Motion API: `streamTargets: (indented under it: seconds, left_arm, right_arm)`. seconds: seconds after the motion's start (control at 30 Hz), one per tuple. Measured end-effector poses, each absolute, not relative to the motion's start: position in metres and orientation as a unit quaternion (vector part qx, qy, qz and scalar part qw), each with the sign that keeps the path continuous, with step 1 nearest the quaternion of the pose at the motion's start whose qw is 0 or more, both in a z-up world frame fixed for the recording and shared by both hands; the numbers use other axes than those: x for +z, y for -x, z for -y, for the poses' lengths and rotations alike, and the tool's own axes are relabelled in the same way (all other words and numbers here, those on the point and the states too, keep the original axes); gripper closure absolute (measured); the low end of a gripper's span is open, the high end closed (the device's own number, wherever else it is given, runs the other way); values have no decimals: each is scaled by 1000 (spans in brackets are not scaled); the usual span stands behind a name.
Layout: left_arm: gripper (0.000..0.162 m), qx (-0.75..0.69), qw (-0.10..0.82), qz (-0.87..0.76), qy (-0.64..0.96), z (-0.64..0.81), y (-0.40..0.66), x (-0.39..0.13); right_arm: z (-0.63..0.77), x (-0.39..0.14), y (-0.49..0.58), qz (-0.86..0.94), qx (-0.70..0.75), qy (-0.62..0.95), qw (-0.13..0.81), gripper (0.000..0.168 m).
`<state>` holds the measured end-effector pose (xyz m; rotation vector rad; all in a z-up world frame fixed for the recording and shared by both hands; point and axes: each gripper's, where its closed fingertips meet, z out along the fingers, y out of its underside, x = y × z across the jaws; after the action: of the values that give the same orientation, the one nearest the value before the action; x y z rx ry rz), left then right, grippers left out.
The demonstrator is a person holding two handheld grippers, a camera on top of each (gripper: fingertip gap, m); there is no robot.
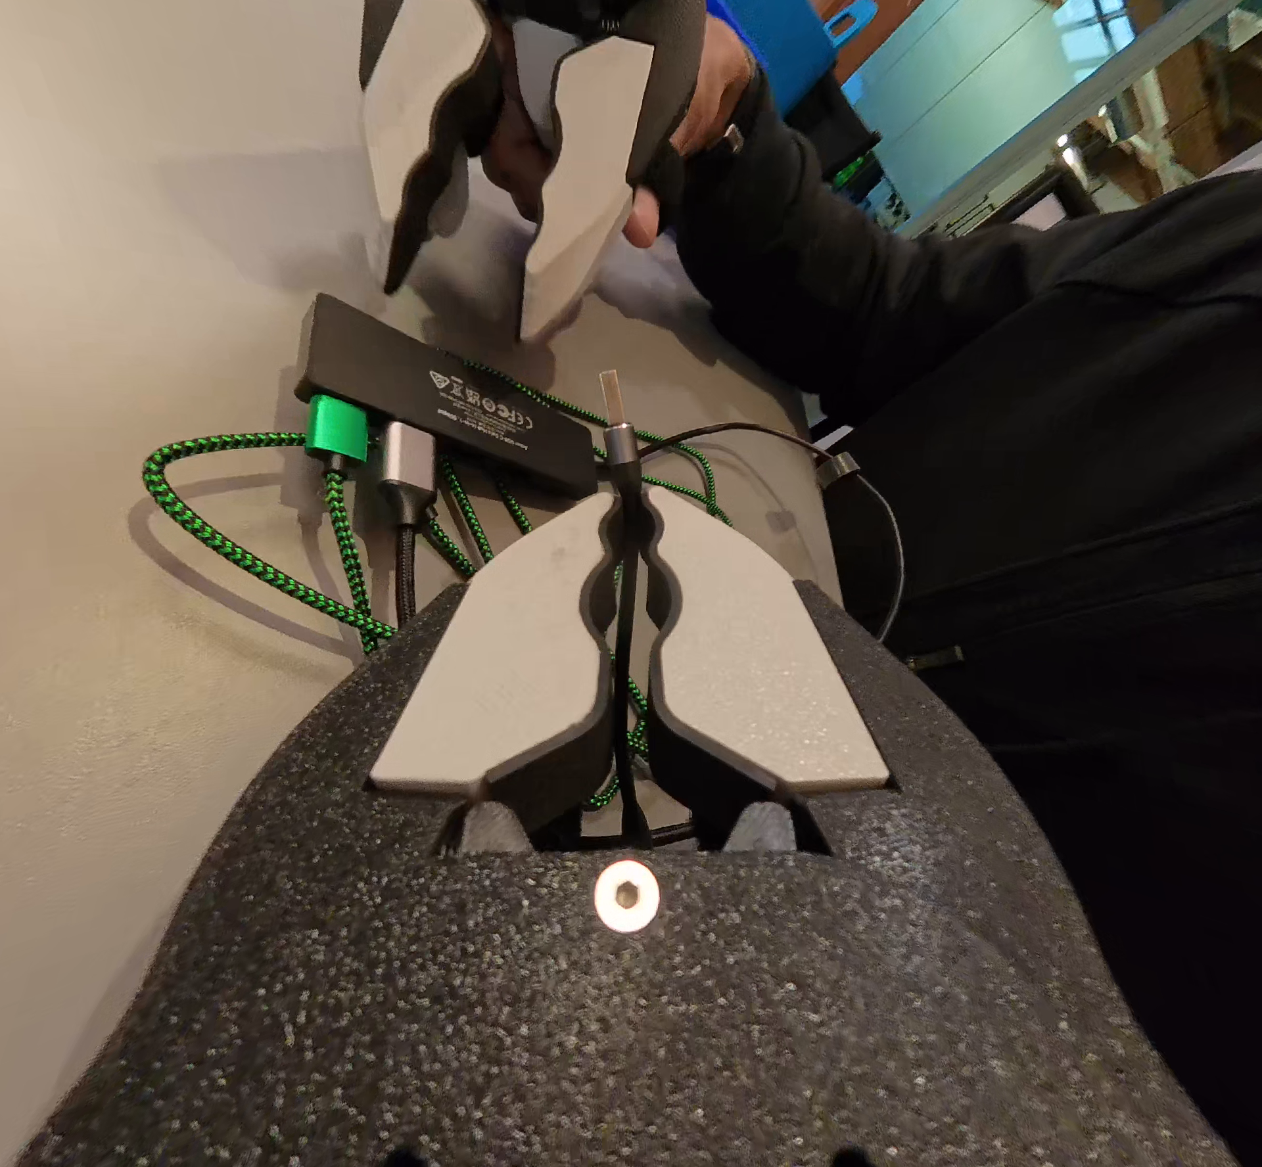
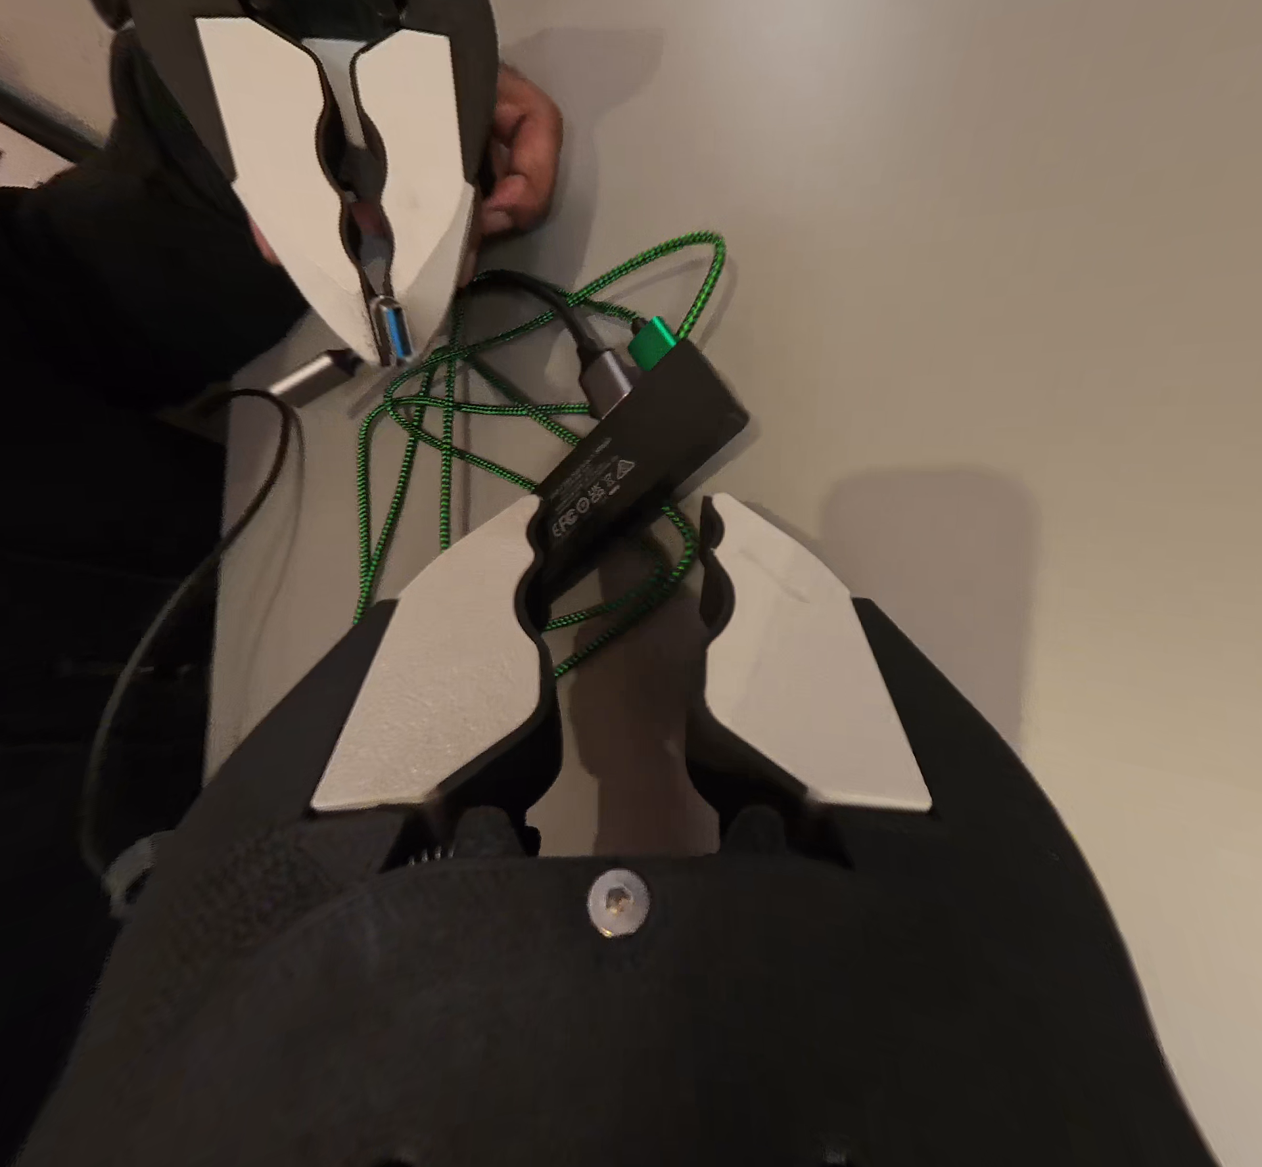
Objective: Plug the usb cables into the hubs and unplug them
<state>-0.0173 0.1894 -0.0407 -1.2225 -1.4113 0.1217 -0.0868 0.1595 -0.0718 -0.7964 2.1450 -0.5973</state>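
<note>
Left tongs pinched nearly shut on a thin black cable, gripped just behind its silver USB plug; plug standing free beyond the tips, pointing toward 12 o'clock in the left wrist view, blue-tongued as seen from the right wrist view. Not inserted anywhere.

Black hub flat on the pale tabletop, printed underside up, lying at about 11 o'clock from the left tips. 2 plugs seated side by side in its long edge: a green plug with green-and-black braided cable, and a grey plug with dark braided cable. Braided cable looped in a loose tangle under and around the hub.

Right tongs spread wide, holding nothing; from the right wrist view the near end of the hub sits between the tips at 12 o'clock, close to the left finger, though contact hard to judge, possibly just above it. In the left wrist view the same tongs hang over the far end of the hub.

Another grey connector lying on the tabletop near the edge, at 9 o'clock from the hub.
</note>
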Motion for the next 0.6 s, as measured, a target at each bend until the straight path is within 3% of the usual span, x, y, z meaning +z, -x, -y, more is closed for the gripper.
streamTargets:
  seconds: [0.23,0.4,0.6]
  left_arm:
    - [160,6,655,574,492,-201,18,-24]
    - [160,-32,686,550,474,-210,16,-17]
    - [160,-37,669,546,503,-221,15,-19]
  right_arm:
    - [-164,-6,67,-719,-407,398,400,126]
    - [-191,5,35,-635,-452,472,412,124]
    - [-202,-4,18,-612,-460,513,388,137]
